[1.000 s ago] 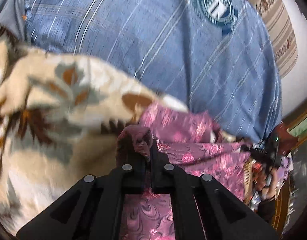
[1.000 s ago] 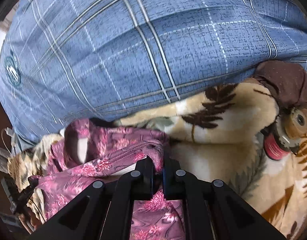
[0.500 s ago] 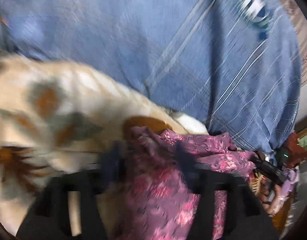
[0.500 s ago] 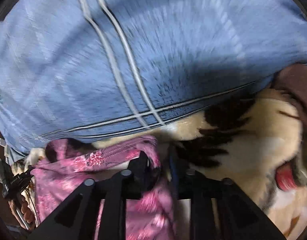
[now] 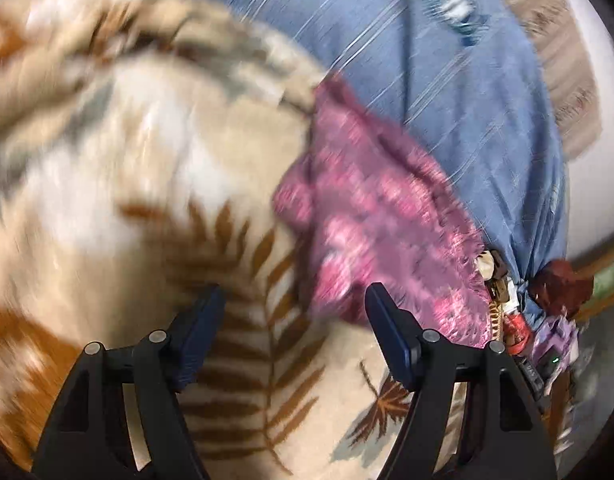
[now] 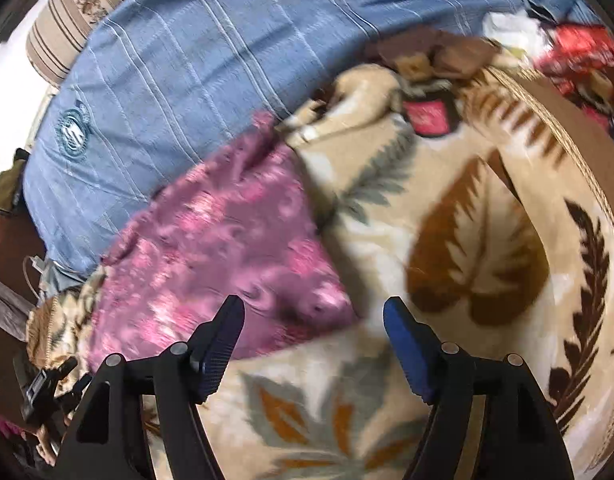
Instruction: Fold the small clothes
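Across the whole scene, a cream blanket [image 5: 155, 208] printed with brown fern fronds and grey-green leaves, rumpled into soft ridges, with a blue striped sheet [image 6: 195, 64] bearing a round teal emblem lying along its far edge. Beyond the sheet, a beige striped pillow [image 6: 67, 12] against a pale wall. At the right rim of the right wrist view, a curved strip of brown cardboard [image 6: 579, 152] and a heap of red and white cloth [image 6: 579, 52], blurred. On the blanket, up against the blue sheet, the pink floral garment [image 6: 227, 248], bunched and creased, one edge just ahead of the right gripper [image 6: 313, 344]. Fingers [image 6: 219, 344] of that gripper spread wide, holding nothing, dark blue pads facing each other over bare blanket. Left gripper [image 5: 293, 336] likewise wide open and empty, its right finger [image 5: 391, 336] near the garment's lower edge. Both views smeared by motion.
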